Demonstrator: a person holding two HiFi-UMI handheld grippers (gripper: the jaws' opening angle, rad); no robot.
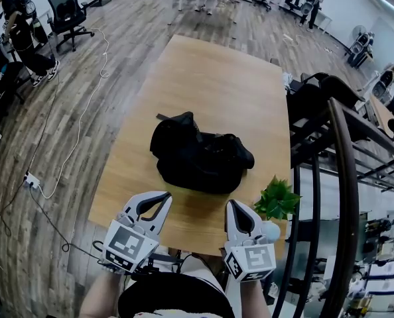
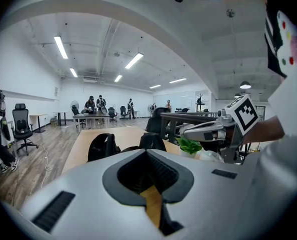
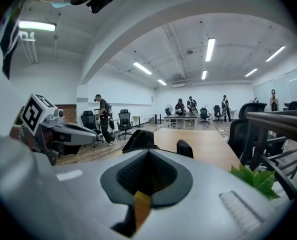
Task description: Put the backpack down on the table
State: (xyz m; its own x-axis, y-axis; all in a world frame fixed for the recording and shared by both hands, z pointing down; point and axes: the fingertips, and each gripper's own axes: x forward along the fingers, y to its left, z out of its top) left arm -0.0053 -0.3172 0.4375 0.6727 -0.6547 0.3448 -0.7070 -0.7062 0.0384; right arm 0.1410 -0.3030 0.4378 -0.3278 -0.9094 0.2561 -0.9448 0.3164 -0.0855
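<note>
A: Head view, where's the bag?
B: Backpack (image 1: 198,152) lies slumped on the desk (image 1: 203,71), approx. mid-width, toward the near end, well inside the edges. Left claw (image 1: 162,197) and right claw (image 1: 234,205) hover over the near edge, apart from it. Both are pinched closed w/ nothing in them. A potted plant (image 1: 277,201) sits just beside the right one.
A: Left gripper view?
B: Jaws meet, no gap, empty. Backpack (image 2: 104,145) sits ahead on the desk, beyond the tips. Right claw (image 2: 188,131) shows off to the side, above the plant (image 2: 190,145).
A: Right gripper view?
B: Same. Jaws together, nothing between. Bag (image 3: 138,140) ahead, left claw (image 3: 91,133) opposite.
A: So what's the step?
B: By the look of it, the bag's already down and let go. To finish well, the person should check it sits flat, no strap over an edge. If a nudge is needed, push low w/ closed tips, away from the plant.
</note>
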